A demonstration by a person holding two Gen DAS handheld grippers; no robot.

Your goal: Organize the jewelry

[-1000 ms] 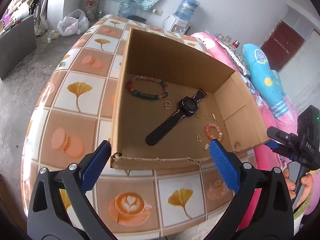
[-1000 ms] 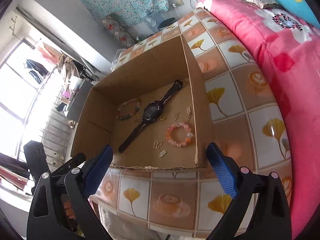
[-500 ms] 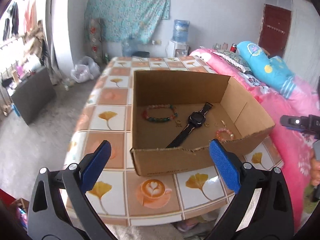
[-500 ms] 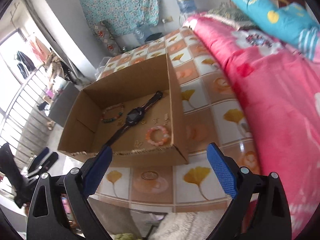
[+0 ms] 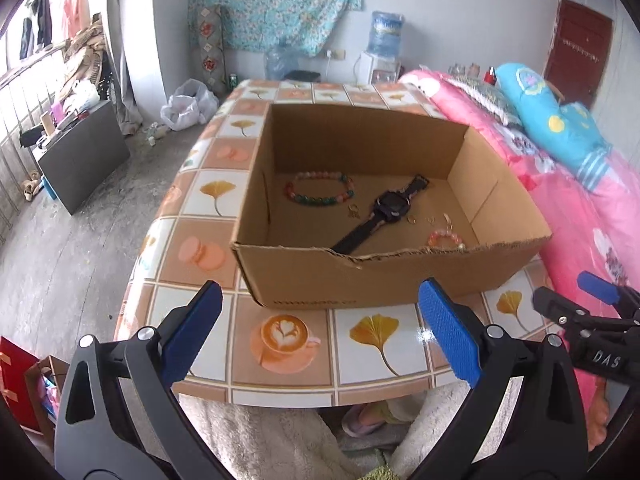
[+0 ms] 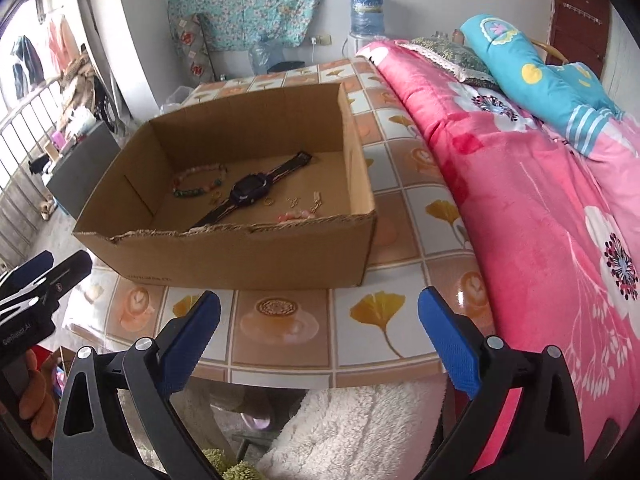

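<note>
An open cardboard box (image 5: 304, 276) (image 6: 240, 256) stands on the tiled table (image 5: 372, 332). Inside lie a black watch (image 5: 390, 208) (image 6: 248, 192), a multicoloured bead bracelet (image 5: 320, 189) (image 6: 200, 182), a pink bead bracelet (image 5: 444, 237) partly hidden by the torn front wall, and several small gold charms (image 5: 354, 211). My left gripper (image 5: 320, 336) is open and empty, held in front of the box over the table's near edge. My right gripper (image 6: 320, 336) is open and empty, also in front of the box.
A bed with a pink floral quilt (image 6: 560, 220) and a blue pillow (image 5: 560, 124) runs along the table's right side. A white fluffy rug (image 6: 352, 432) lies below the table's front edge. A dark cabinet (image 5: 84, 152) stands on the floor at left.
Both grippers have pulled back and lowered from above the box to in front of the table's near edge. The box and jewelry have not moved. Both stay open.
</note>
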